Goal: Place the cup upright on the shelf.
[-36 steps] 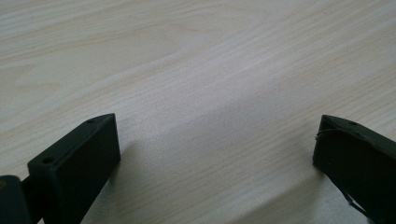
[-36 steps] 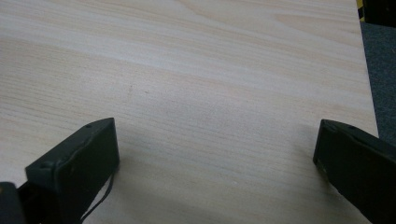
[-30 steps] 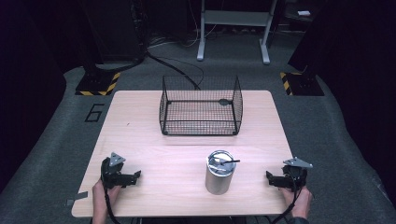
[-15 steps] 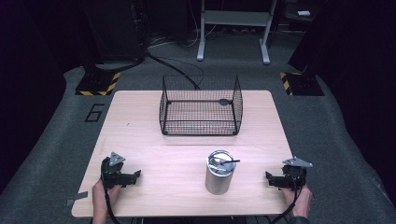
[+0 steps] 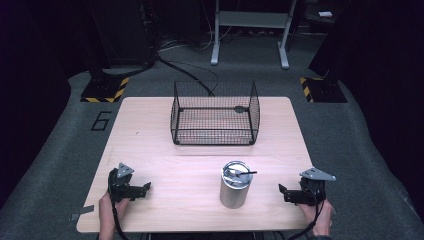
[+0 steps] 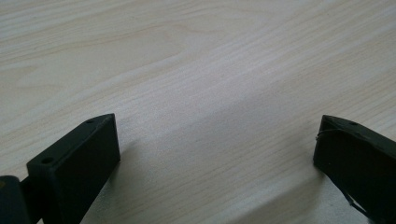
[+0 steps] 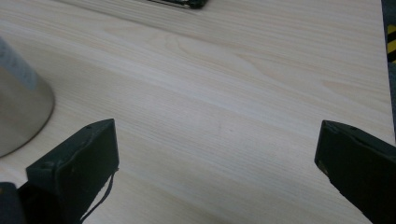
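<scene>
A silver metal can (image 5: 233,185) stands on the wooden table (image 5: 200,155) near the front, with a dark utensil handle sticking out of its top. My left gripper (image 5: 144,188) rests at the front left, open, with bare table between its jaws (image 6: 215,135). At the front right, my right gripper (image 5: 283,192) is open too, nothing between its fingers (image 7: 217,140). The can's base (image 7: 18,116) sits just left of the right gripper's jaws, apart from them.
A black wire basket (image 5: 215,114) stands at the back middle of the table, with a small dark object inside its far right corner. Dark floor, cables, and a metal stand's legs (image 5: 248,35) lie beyond the table.
</scene>
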`<state>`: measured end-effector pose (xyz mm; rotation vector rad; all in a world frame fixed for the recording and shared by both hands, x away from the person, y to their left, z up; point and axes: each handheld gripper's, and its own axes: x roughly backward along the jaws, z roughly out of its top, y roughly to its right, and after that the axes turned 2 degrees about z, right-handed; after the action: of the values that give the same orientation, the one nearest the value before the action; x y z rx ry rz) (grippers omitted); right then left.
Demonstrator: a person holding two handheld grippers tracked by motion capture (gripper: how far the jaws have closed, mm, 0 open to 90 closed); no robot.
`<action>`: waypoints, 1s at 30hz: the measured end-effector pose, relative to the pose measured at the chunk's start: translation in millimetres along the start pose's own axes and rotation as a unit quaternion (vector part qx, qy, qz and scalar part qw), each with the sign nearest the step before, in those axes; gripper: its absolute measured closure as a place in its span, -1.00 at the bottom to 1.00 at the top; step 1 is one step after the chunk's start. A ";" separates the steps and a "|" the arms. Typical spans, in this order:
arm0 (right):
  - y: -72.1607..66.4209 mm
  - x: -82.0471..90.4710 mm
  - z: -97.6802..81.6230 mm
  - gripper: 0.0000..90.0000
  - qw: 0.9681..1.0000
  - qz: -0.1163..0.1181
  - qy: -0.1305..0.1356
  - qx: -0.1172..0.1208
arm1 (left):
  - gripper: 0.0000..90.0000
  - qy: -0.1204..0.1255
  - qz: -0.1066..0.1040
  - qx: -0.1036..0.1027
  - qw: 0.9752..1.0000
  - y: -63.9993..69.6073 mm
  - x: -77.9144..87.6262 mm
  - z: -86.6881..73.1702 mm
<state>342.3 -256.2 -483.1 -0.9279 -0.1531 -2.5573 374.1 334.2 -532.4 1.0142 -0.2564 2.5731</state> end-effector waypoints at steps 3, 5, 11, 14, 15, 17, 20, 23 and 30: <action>-9.1 5.6 3.8 -1.00 1.000 0.007 0.006 0.011 | -1.00 0.000 0.000 0.000 1.000 0.0 0.0 0.0; -16.6 10.6 7.1 -1.00 1.000 0.018 0.010 0.019 | -1.00 0.000 0.000 0.000 1.000 0.0 0.0 0.0; -34.0 21.5 16.0 -1.00 0.998 0.035 0.025 0.034 | -1.00 0.000 0.000 0.000 1.000 0.0 0.0 0.0; -38.1 24.1 18.4 -1.00 0.998 0.040 0.030 0.038 | -1.00 0.001 0.000 0.004 1.000 0.6 -0.1 -0.2; -43.6 26.6 20.9 -1.00 0.997 0.053 0.035 0.039 | -1.00 0.001 0.000 0.004 1.000 0.6 -0.1 -0.2; -48.6 27.8 22.6 -1.00 0.997 0.063 0.035 0.041 | -1.00 0.001 -0.001 0.004 1.000 0.6 -0.1 -0.2; -57.2 27.8 25.0 -1.00 0.995 0.072 0.037 0.056 | -1.00 0.001 -0.001 0.004 1.000 0.6 -0.1 -0.2; -65.9 27.0 26.3 -1.00 0.994 0.084 0.039 0.061 | -1.00 0.000 -0.001 0.004 1.000 0.6 -0.1 -0.2; -84.9 25.0 31.0 -1.00 0.989 0.112 0.042 0.083 | -1.00 0.001 -0.001 0.004 1.000 0.6 -0.1 -0.2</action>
<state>307.9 -180.2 -440.1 -0.7287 -0.2213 -2.3322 373.8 333.6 -532.6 1.0155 -0.2443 2.5761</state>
